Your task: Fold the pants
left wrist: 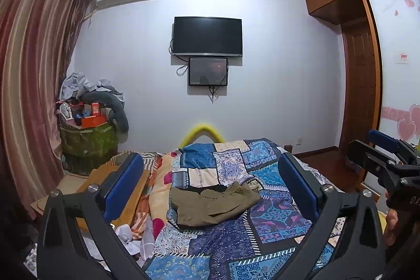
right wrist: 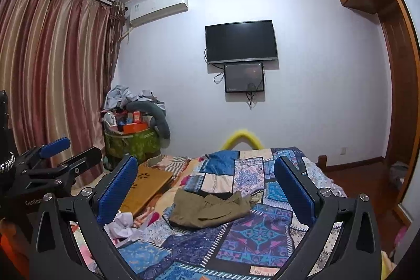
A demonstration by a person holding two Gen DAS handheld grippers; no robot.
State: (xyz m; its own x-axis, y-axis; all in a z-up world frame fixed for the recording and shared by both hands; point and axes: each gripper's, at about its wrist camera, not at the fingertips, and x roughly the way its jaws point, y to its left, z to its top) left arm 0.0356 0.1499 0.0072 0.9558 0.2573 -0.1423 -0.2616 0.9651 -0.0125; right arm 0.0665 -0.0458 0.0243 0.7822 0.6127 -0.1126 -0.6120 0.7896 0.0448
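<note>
Olive-brown pants [left wrist: 214,205] lie crumpled on the patchwork quilt [left wrist: 262,238] in the middle of the bed; they also show in the right wrist view [right wrist: 210,209]. My left gripper [left wrist: 210,180] is open and empty, held above and short of the pants. My right gripper [right wrist: 206,183] is open and empty too, at about the same distance from them. The right gripper also shows at the right edge of the left wrist view [left wrist: 378,151], and the left gripper at the left edge of the right wrist view [right wrist: 65,152].
A wooden lap board [right wrist: 147,185] and crumpled white paper [right wrist: 123,225] lie on the bed's left side. A cluttered green bin [right wrist: 131,141] stands by the curtain. A TV [right wrist: 241,41] hangs on the far wall. A wardrobe [left wrist: 359,70] stands on the right.
</note>
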